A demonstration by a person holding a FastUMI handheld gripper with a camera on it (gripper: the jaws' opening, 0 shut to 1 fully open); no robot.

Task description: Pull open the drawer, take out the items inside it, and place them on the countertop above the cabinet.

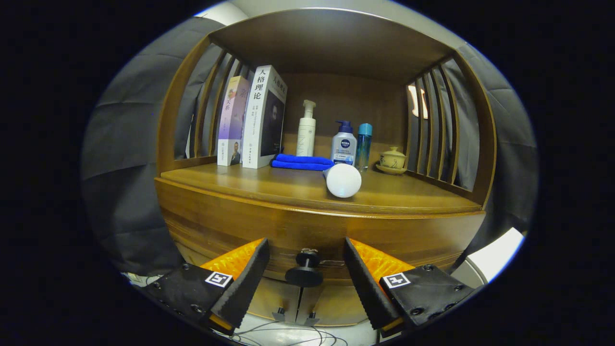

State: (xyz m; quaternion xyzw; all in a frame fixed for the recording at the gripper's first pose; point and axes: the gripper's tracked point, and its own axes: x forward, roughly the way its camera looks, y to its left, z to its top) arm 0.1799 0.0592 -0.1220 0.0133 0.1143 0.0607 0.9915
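Gripper view: the gripper [306, 269] is held level, facing the wooden cabinet head-on, with its two fingers [245, 283] spread wide apart and nothing pressed between them. The round dark drawer knob [304, 270] is seen in the gap between the fingers, touched by neither; it is a short stem ending in a flat disc. The drawer [317, 230], whose front is a curved band of glossy, grained wood, is seen closed just behind the knob. The ridged inner faces of the fingers are angled toward each other.

Above the drawer, the countertop [269, 185] is shown as a smooth polished wooden shelf framed by slatted wooden sides. Two upright books [252, 120] are stood at its left rear. A folded blue cloth [301, 162] is laid beside them, soft and flat. Behind the cloth a tall white pump bottle [306, 129] is stood, with a shorter pump bottle [344, 144] and a slim blue-capped bottle [363, 144] next to it. A white rounded object [342, 180] is laid on its side near the front edge. A small lidded ceramic cup [392, 159] on a saucer is set at the right rear.
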